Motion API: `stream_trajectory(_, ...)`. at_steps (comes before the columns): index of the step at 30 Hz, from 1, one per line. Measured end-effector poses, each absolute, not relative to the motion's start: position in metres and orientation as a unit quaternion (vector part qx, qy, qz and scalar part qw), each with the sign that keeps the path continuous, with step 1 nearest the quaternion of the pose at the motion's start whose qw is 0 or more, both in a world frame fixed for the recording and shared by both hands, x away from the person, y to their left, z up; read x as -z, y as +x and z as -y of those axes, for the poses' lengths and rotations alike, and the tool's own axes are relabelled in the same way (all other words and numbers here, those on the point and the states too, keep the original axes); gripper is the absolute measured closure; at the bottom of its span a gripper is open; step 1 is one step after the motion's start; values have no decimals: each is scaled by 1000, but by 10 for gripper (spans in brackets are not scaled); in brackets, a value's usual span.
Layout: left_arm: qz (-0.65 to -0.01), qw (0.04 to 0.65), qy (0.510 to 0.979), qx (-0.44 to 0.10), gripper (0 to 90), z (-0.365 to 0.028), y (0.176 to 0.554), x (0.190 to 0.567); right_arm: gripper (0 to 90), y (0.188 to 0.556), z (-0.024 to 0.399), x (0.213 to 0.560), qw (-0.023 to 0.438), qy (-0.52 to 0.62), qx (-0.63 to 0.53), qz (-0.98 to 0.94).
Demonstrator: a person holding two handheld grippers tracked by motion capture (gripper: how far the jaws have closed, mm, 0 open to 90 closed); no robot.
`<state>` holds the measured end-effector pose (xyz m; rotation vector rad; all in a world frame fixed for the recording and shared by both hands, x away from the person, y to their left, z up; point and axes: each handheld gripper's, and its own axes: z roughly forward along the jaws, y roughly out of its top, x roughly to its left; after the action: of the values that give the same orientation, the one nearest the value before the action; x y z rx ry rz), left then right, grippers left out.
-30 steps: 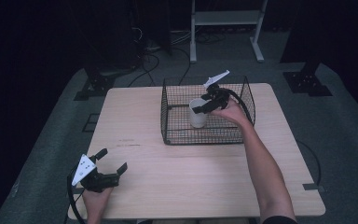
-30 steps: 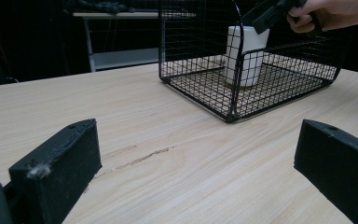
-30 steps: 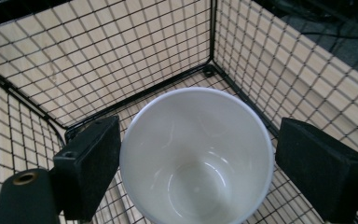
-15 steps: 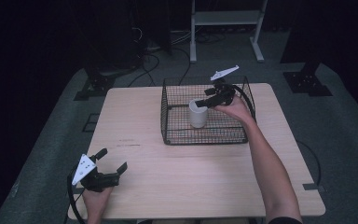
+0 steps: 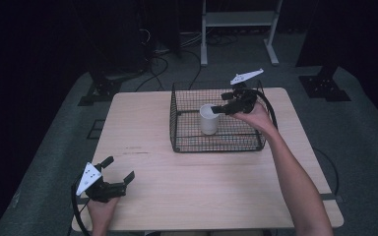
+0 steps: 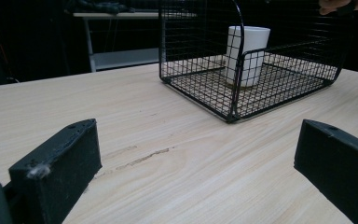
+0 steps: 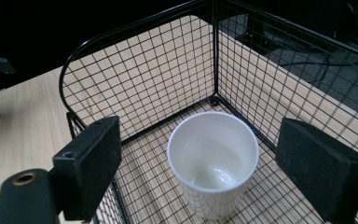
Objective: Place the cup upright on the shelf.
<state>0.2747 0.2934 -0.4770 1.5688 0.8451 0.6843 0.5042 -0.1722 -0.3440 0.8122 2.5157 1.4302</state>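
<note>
A white cup (image 5: 208,119) stands upright and empty inside a black wire basket (image 5: 184,135) at the back middle of the table. My right gripper (image 5: 220,104) hovers open over the basket, just right of the cup's rim. In the right gripper view the cup (image 7: 213,163) lies below and between the spread jaws, untouched, near a corner of the basket (image 7: 168,70). My left gripper (image 5: 119,168) rests open near the table's front left corner. In the left gripper view, its jaws hold nothing over bare wood, with the basket (image 6: 205,100) and cup (image 6: 247,51) far ahead.
The light wooden table (image 5: 142,128) has free room left of and in front of the basket. A white shelf frame (image 5: 236,19) and cables (image 5: 152,59) sit on the dark floor behind the table. The basket's wire walls surround the cup on all sides.
My right gripper has drawn back from the cup's rim, to the right and slightly up. The cup stays put in the basket. The left gripper has not moved.
</note>
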Motion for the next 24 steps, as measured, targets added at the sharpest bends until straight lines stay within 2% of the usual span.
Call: stream_trajectory(24, -365, 575, 670, -295, 0, -295, 275, 477, 137, 464, 217, 326, 68, 266, -478, -834)
